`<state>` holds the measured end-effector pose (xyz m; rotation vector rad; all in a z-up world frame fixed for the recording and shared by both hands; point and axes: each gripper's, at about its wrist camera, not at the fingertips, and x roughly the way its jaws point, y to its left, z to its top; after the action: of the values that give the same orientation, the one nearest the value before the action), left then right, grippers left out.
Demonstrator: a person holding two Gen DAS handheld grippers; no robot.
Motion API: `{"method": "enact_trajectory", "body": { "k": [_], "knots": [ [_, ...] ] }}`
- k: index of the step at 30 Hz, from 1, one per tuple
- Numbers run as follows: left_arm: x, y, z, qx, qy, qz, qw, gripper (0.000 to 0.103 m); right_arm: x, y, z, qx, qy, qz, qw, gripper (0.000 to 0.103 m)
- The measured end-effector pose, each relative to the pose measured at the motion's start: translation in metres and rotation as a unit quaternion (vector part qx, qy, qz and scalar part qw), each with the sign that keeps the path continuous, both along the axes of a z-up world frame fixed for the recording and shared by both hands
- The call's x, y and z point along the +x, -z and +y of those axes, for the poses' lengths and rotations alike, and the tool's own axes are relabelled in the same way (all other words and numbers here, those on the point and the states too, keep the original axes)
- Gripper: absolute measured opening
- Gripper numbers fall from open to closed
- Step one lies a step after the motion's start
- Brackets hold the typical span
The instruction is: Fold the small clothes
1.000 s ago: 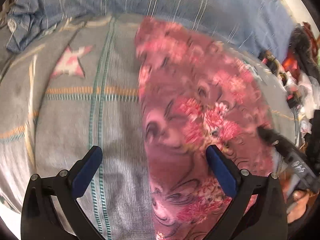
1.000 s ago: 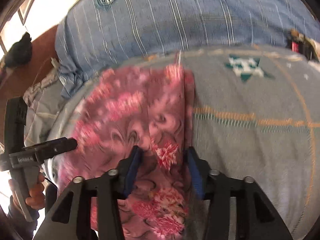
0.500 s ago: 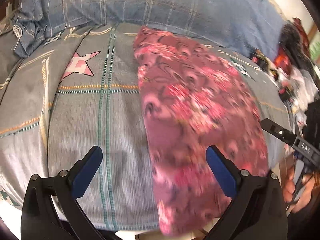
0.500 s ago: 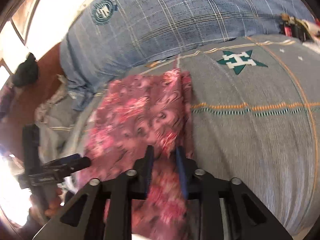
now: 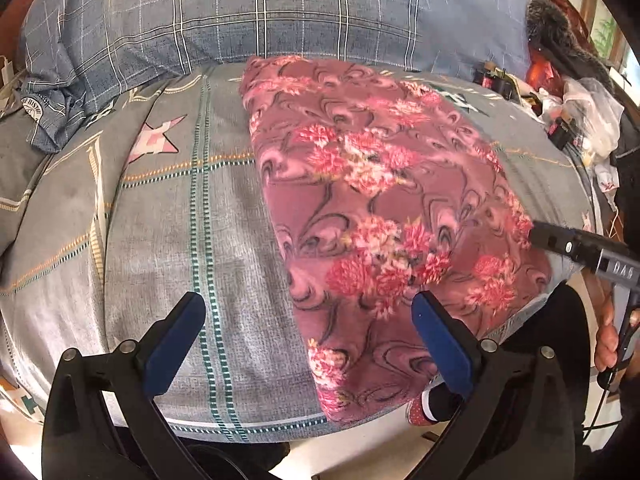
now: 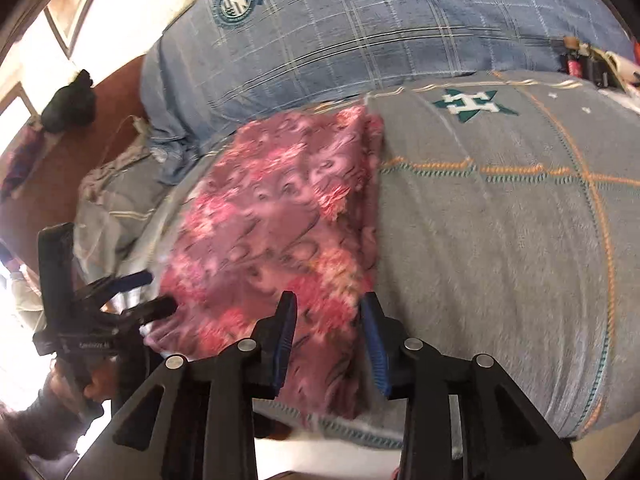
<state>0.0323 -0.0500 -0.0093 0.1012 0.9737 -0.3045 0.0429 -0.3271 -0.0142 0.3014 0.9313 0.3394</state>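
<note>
A folded pink floral garment (image 5: pixel 380 200) lies flat on the grey bedsheet (image 5: pixel 160 220) and reaches the bed's near edge. My left gripper (image 5: pixel 308 304) hovers wide open over that edge; the garment's left border runs between its blue pads without touching them. In the right wrist view the garment (image 6: pixel 280 216) lies ahead and to the left. My right gripper (image 6: pixel 330 302) hangs over its near right corner, jaws closing but still apart, and the pads do not press the cloth. Each view shows the other gripper: right (image 5: pixel 580 248), left (image 6: pixel 154 292).
A blue plaid pillow (image 5: pixel 280 12) lies along the far side of the bed. Clutter and a plastic bag (image 5: pixel 580 112) sit at the far right. The sheet's near hem (image 5: pixel 240 428) marks the bed's edge, with floor below. A dark object (image 6: pixel 70 100) rests on the brown surface at left.
Both grippers have drawn back toward the bed's near edge, so more of the garment shows. The right jaws were narrower around the fabric half a second ago and stand wider apart now.
</note>
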Motion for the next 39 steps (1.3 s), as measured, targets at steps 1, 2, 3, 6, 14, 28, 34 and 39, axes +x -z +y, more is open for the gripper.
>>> {"method": "enact_trajectory", "body": {
  "k": [1,2,3,6,14,28,34,39],
  "knots": [
    [0.003,0.01,-0.002,0.016,-0.004,0.009,0.9998,0.103,0.0,0.009,0.0,-0.022,0.001,0.011,1.0,0.035],
    [0.008,0.019,-0.003,0.027,-0.006,0.02,0.9994,0.103,0.002,0.019,0.003,-0.05,0.003,0.027,0.998,0.036],
    [0.01,0.026,-0.003,0.024,-0.01,0.034,0.9991,0.103,0.0,0.023,0.003,-0.058,0.003,0.018,0.998,0.035],
    [0.018,0.02,0.008,-0.031,-0.03,0.065,0.9969,0.103,0.0,0.01,0.003,-0.076,0.01,0.015,0.997,0.04],
    [0.051,-0.01,-0.002,-0.034,-0.051,0.025,0.9978,0.103,0.046,-0.021,0.004,-0.021,0.031,-0.021,0.999,0.045],
    [0.074,0.001,-0.002,-0.057,-0.067,0.049,0.9949,0.103,0.078,0.004,0.009,-0.006,0.05,-0.004,0.999,0.026],
    [0.103,-0.025,0.0,-0.068,-0.071,0.025,0.9949,0.103,0.101,-0.016,0.001,0.021,0.071,-0.016,0.997,0.039],
    [0.144,-0.011,-0.004,-0.067,-0.09,0.059,0.9919,0.103,0.14,-0.005,0.008,0.029,0.085,0.006,0.996,0.046]
  ]
}}
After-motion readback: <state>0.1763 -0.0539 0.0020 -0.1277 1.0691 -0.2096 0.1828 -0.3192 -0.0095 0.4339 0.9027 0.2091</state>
